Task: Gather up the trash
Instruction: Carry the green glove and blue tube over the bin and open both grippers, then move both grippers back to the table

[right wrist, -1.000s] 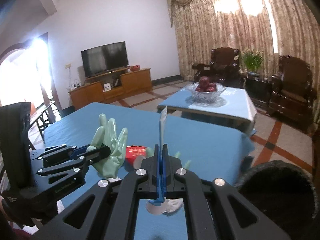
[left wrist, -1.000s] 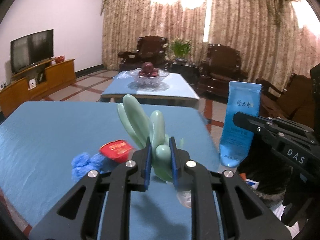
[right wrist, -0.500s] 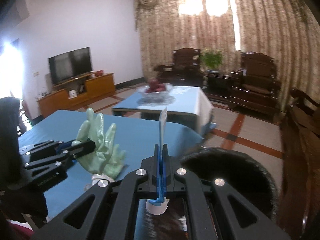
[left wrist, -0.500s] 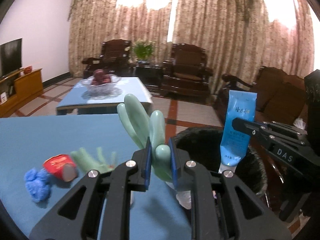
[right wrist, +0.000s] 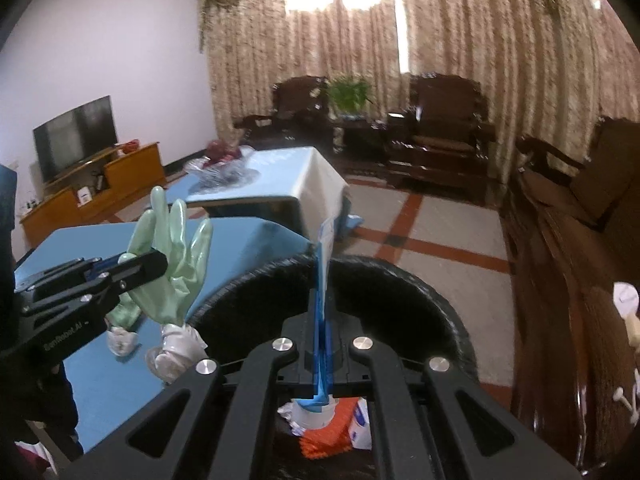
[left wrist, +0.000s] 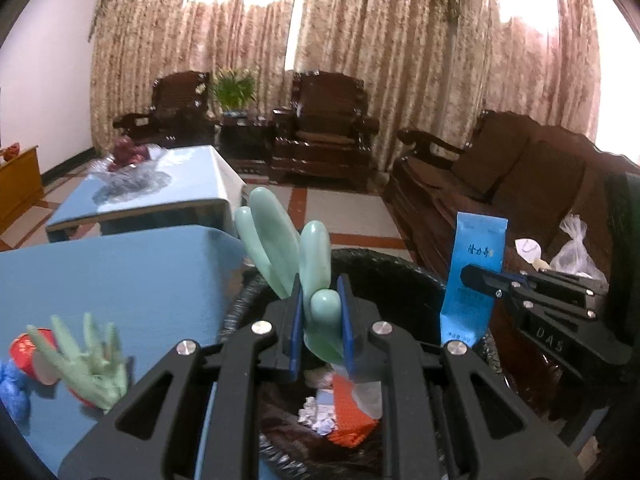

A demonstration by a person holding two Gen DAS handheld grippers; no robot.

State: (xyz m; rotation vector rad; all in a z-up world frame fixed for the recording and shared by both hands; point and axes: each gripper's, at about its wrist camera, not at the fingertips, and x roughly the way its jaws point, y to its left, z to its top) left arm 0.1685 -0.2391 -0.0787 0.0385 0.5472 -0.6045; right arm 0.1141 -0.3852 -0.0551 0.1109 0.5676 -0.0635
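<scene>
My left gripper (left wrist: 320, 286) is shut on a pale green rubber glove (left wrist: 280, 248), whose fingers stick up above the jaws. My right gripper (right wrist: 322, 298) is shut on a flat blue tube (right wrist: 323, 256) with a white cap below. Both hang over the round black trash bin (left wrist: 384, 262), just off the corner of the blue table (left wrist: 120, 280). In the right wrist view the glove (right wrist: 180, 276) and left gripper (right wrist: 154, 266) sit over the bin's left rim (right wrist: 256, 280). On the table lie a second green glove (left wrist: 88, 356), a red wrapper (left wrist: 22, 350) and a blue wad (left wrist: 10, 396).
The bin holds an orange piece (right wrist: 324, 440) and crumpled white paper (left wrist: 316, 416). A dark wooden sofa (left wrist: 520, 184) with plastic bags (left wrist: 572, 248) stands close on the right. A coffee table (left wrist: 160, 188) with a fruit bowl stands beyond, with armchairs by the curtains.
Both grippers have swung right, from above the blue table to above the black bin, still carrying the glove and the tube. The items on the table have slid to the left edge of view.
</scene>
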